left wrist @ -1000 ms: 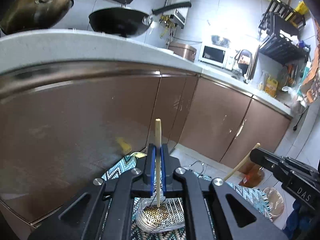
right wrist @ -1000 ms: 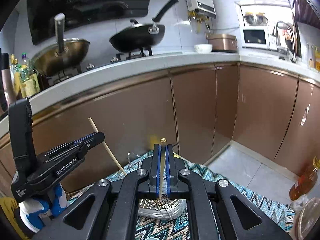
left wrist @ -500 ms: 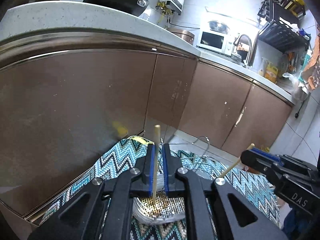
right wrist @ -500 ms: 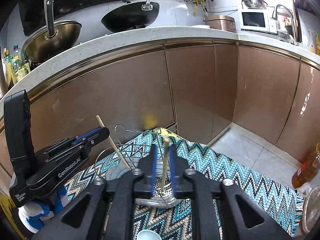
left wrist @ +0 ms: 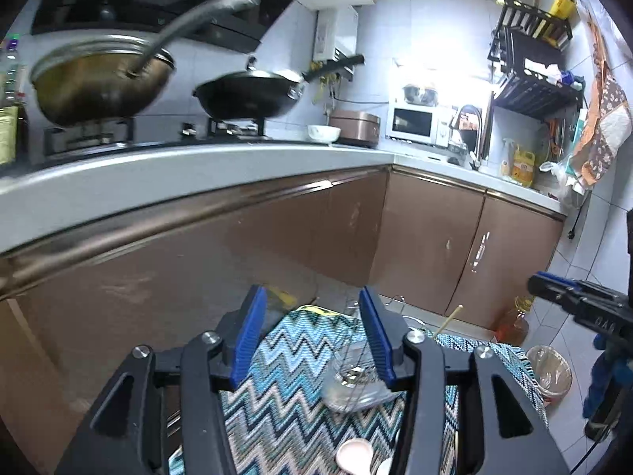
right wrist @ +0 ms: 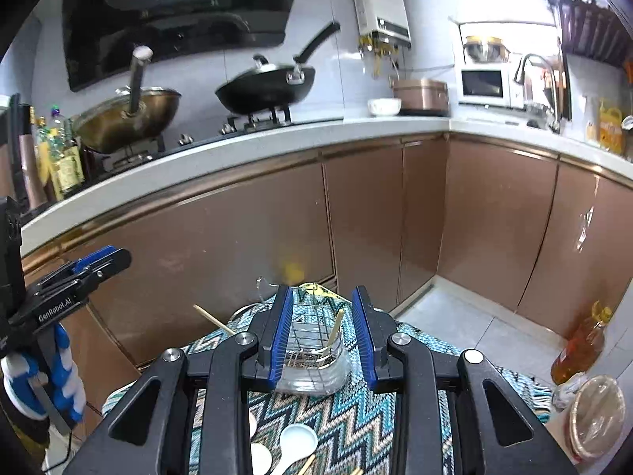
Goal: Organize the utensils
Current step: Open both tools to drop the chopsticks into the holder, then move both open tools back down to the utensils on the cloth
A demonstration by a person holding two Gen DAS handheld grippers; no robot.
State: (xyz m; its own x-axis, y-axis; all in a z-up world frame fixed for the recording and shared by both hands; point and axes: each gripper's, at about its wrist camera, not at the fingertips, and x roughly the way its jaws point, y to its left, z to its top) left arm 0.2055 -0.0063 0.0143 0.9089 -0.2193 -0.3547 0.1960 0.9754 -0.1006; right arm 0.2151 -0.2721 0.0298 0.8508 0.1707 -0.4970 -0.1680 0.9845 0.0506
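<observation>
Currently we note two wooden chopsticks standing tilted in the wire utensil basket (right wrist: 306,340), which sits in a clear tray on the zigzag-patterned mat (right wrist: 356,415): one chopstick (right wrist: 334,330) leans toward the right side of the basket, the other chopstick (right wrist: 213,320) angles out to the left past its rim. Our right gripper (right wrist: 322,332) hangs above the basket with its blue-padded fingers (right wrist: 281,330) spread wide and nothing between them. Our left gripper (left wrist: 312,340) is likewise spread apart and empty, held over the mat just left of the basket (left wrist: 358,380). Nearer us on the mat lie a white spoon (right wrist: 294,441) and a wooden spoon (right wrist: 259,457). Brown cabinets (right wrist: 356,217) stand behind, with a black wok (right wrist: 265,87) on the stove above.
</observation>
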